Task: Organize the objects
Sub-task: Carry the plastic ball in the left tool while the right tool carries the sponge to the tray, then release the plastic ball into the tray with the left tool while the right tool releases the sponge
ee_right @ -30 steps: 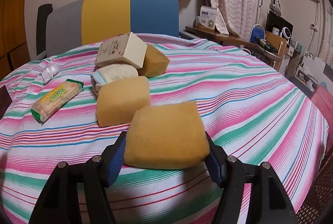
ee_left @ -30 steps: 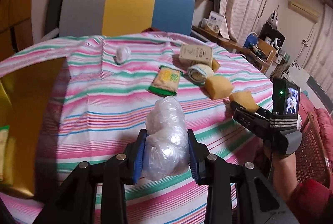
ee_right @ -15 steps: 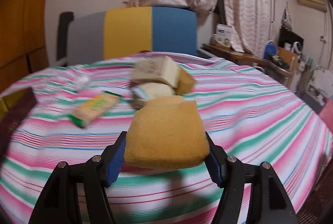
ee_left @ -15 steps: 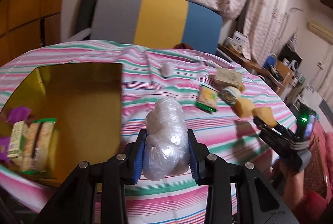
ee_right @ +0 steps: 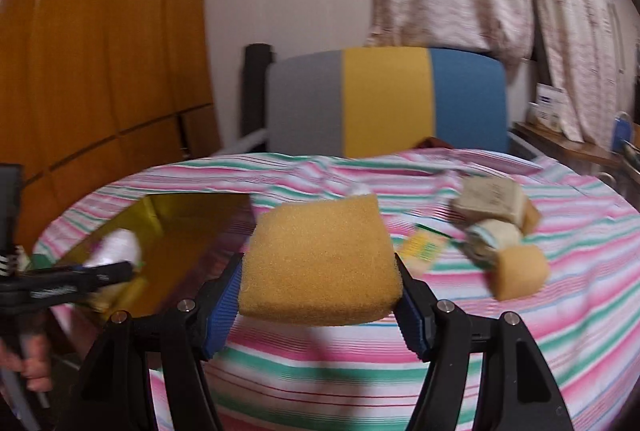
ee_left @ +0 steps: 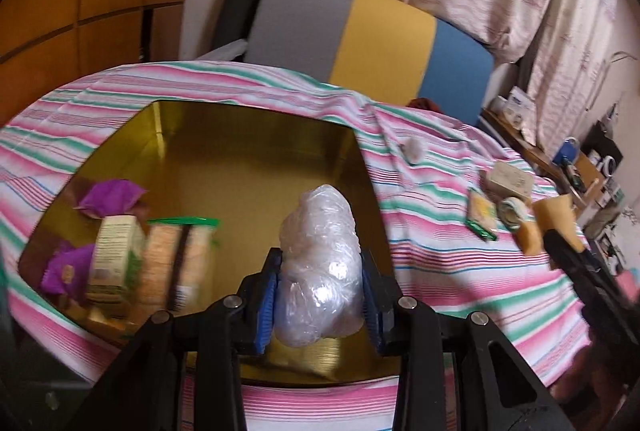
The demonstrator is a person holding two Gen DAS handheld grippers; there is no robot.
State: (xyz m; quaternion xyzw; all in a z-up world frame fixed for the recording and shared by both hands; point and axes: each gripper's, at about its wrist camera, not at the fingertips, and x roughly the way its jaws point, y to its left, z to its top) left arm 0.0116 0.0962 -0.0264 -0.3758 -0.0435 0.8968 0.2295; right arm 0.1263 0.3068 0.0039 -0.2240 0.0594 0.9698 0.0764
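The left wrist view showed the left gripper [ee_left: 320, 295] clamped on a bag [ee_left: 318, 271] of clear crumpled plastic, held above the near right part of the box [ee_left: 248, 135], a gold-lined container that sat on the striped cloth [ee_left: 440, 231]. Inside the box, at its left side, stood a carton [ee_left: 114, 255], two cracker packs [ee_left: 176, 259] and purple wrappers [ee_left: 110, 197]; the rest of its floor was bare. The right wrist view showed the right gripper [ee_right: 320, 301] closed on a sponge [ee_right: 320, 259], held in the air just right of the box [ee_right: 176, 231] and not yet over it. Items remaining on the cloth, all right of the box, were a small white wad [ee_left: 414, 149], a cracker pack [ee_left: 482, 215], a cardboard packet [ee_left: 508, 179], a tape roll [ee_left: 512, 211] and a second sponge [ee_right: 520, 271]; a further sponge appeared to lie behind the packet, though blur made this uncertain. Judged from this layout, the task was roughly at its midpoint: several items were stowed, two were in transit, and five or six awaited pickup. The bag was positioned for release into the box; the sponge required further travel left before release. Neither held item touched the box.
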